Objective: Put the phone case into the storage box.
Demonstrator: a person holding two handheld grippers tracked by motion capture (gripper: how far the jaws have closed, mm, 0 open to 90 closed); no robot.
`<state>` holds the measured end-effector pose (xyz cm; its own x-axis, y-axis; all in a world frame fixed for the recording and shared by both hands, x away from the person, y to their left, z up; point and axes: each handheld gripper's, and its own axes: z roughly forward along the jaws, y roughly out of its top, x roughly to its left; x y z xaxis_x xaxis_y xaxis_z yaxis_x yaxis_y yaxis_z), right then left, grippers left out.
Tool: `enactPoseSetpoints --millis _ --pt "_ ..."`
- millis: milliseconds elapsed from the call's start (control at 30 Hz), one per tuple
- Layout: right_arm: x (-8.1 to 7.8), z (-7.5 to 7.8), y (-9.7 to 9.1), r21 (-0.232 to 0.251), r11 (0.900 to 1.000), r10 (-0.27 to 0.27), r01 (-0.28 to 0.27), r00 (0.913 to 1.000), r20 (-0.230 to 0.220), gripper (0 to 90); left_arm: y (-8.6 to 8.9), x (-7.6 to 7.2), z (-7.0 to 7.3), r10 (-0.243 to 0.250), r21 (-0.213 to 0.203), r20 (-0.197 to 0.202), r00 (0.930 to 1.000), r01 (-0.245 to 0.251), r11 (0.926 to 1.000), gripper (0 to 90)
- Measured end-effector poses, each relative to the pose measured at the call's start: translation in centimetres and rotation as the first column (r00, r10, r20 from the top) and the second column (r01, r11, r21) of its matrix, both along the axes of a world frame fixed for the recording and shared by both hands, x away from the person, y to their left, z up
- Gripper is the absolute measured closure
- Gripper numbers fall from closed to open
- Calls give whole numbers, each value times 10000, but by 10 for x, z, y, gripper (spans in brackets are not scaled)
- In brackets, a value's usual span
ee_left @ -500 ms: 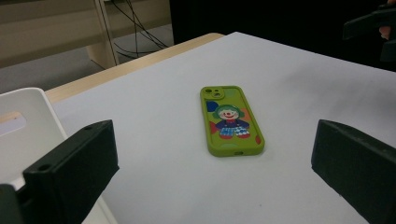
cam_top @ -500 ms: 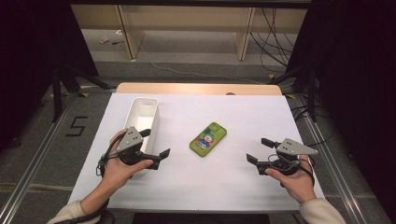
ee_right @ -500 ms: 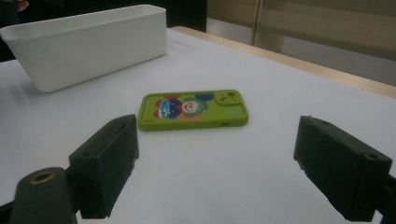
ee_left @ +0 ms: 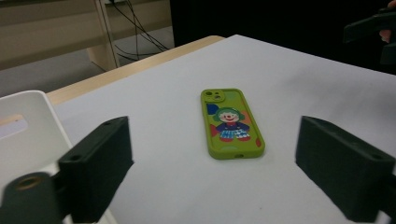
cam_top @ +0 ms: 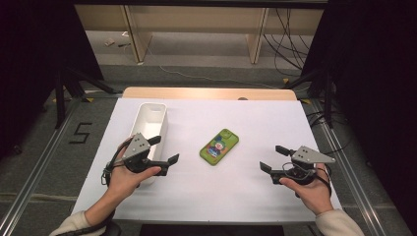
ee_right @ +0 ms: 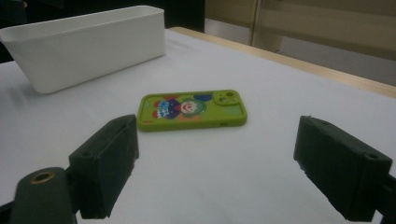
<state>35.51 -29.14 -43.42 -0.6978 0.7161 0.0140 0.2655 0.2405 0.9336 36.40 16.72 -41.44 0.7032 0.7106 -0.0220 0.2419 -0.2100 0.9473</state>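
A green phone case with a cartoon clown [cam_top: 219, 146] lies flat in the middle of the white table. My left gripper [cam_top: 164, 149] is held to its left, beside the white bin, jaws wide apart and pointing at the case. In the left gripper view the case [ee_left: 232, 122] lies ahead of the open jaws [ee_left: 215, 172] with nothing between them. My right gripper [cam_top: 272, 158] hovers to the right of the case, open too. Its own view has the case [ee_right: 192, 110] lying beyond the empty jaws [ee_right: 215, 172].
A long white bin [cam_top: 150, 123] stands at the left of the table, seen also as the bin [ee_left: 23, 135] and the bin [ee_right: 88, 46] in the gripper views. A wooden strip [cam_top: 209, 93] edges the far side. Dark floor and cables lie beyond.
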Motion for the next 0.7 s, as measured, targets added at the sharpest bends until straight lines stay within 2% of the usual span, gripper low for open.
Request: enactPoseSetpoints --millis 100,467,567,700 --pt "0 0 1 -18 10000 -1 1 10000 0 150 0 0 1 95 -83 32 9999 -95 9999 226" --pt "1 0 3 -56 10000 15 -15 10000 -35 149 0 0 1 237 -149 -3 9997 -237 9996 206" --pt "4 1 7 -276 9994 -181 186 9997 162 182 0 0 1 260 -154 -3 9997 -260 9995 205" --pt "9 1 14 -392 9991 -129 140 9995 284 263 0 0 0 242 -131 -13 9997 -242 9996 205"
